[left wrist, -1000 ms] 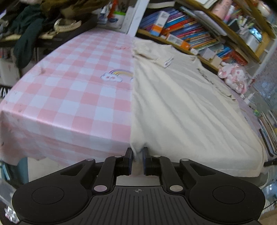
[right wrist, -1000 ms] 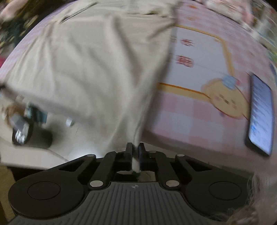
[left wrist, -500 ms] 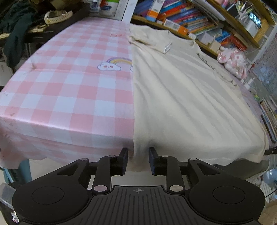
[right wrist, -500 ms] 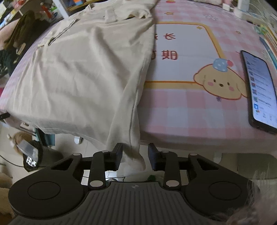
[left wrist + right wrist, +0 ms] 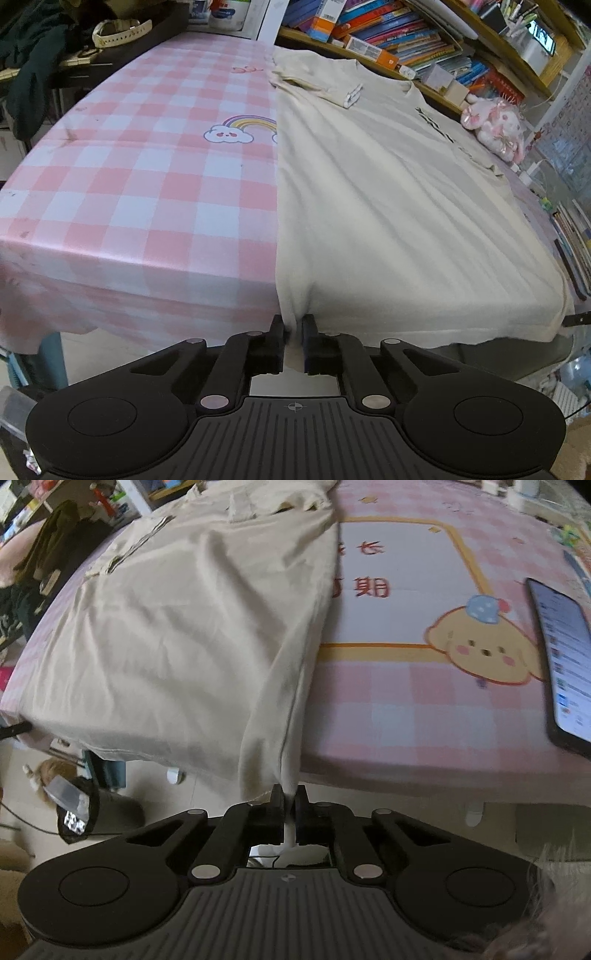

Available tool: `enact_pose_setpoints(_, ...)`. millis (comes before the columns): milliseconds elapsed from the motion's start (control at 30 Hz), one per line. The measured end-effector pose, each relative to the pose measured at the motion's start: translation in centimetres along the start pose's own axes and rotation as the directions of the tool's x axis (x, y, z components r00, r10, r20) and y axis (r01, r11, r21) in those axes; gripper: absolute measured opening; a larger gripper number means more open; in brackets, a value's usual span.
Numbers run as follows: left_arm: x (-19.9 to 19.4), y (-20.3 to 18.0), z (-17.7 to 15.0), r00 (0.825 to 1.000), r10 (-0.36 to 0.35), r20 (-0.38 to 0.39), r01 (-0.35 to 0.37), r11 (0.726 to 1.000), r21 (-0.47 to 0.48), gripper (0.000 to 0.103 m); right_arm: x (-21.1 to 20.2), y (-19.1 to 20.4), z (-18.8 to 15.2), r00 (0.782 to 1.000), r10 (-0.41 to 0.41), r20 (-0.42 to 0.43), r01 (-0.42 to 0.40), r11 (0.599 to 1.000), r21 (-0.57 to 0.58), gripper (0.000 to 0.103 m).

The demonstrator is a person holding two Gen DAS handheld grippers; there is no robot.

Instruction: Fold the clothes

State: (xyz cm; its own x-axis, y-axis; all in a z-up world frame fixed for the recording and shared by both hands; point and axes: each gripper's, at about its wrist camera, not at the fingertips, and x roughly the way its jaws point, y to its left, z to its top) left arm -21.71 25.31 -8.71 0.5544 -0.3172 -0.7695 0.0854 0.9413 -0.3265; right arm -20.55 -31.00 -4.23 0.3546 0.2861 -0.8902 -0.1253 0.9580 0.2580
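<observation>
Left gripper (image 5: 293, 328) pinched tight on the near hem of the cream shirt (image 5: 388, 206); right gripper (image 5: 290, 797) likewise pressed together on the hem's other corner (image 5: 284, 768). Lay spread flat on the pink checked tablecloth (image 5: 147, 177), hem hanging over the near edge. Printed rainbow and cloud (image 5: 240, 129) just left of the shirt; red characters (image 5: 369, 587) partly legible, puppy cartoon (image 5: 484, 653) and a lit phone (image 5: 561, 653) to the right.
</observation>
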Motion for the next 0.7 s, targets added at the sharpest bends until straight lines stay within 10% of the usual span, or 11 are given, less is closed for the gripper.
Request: enact_pose_setpoints(700,-5.0,0.7,-1.3,0.992,-0.13,0.008,0.13,0.991,-0.021,0.006,-2.7,-0.5,-4.7,0.996,0.012,0.088,-0.04,0.944,0.328,0.004)
